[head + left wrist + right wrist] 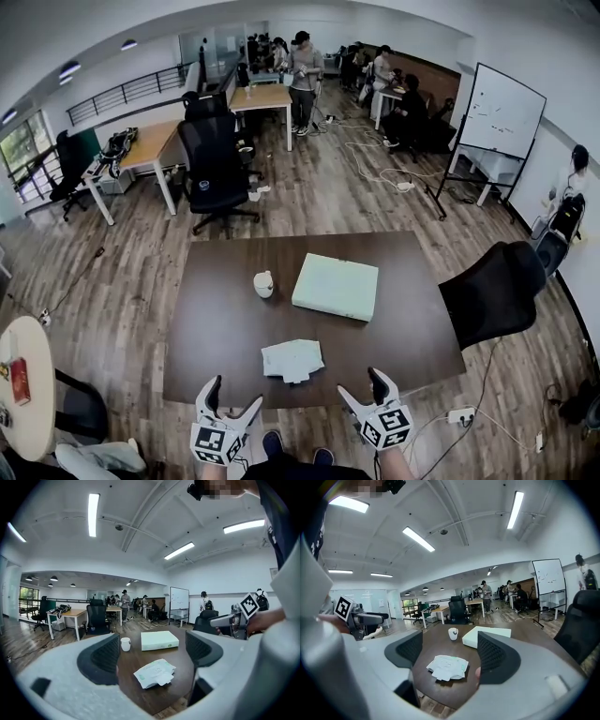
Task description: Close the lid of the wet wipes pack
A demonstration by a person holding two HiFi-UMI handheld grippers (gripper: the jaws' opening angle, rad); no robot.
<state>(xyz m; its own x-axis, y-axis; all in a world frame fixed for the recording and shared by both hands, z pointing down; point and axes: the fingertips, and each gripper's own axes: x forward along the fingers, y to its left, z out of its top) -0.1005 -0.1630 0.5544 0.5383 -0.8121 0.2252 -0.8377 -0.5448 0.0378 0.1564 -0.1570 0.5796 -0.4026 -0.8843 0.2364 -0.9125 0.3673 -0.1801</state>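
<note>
The wet wipes pack (292, 360), white and crumpled with its lid flap raised, lies near the front edge of the dark brown table (225, 319). It also shows in the left gripper view as the pack (155, 672) and in the right gripper view as the pack (447, 666). My left gripper (231, 407) hovers just short of the table's front edge, left of the pack, open and empty. My right gripper (364, 392) hovers at the front edge to the pack's right, also open with nothing between its fingers.
A pale green flat box (336, 286) and a small white cup (264, 283) sit further back on the table. A black office chair (489, 292) stands at the table's right side. A round table (23, 394) is at the left; people and desks fill the far room.
</note>
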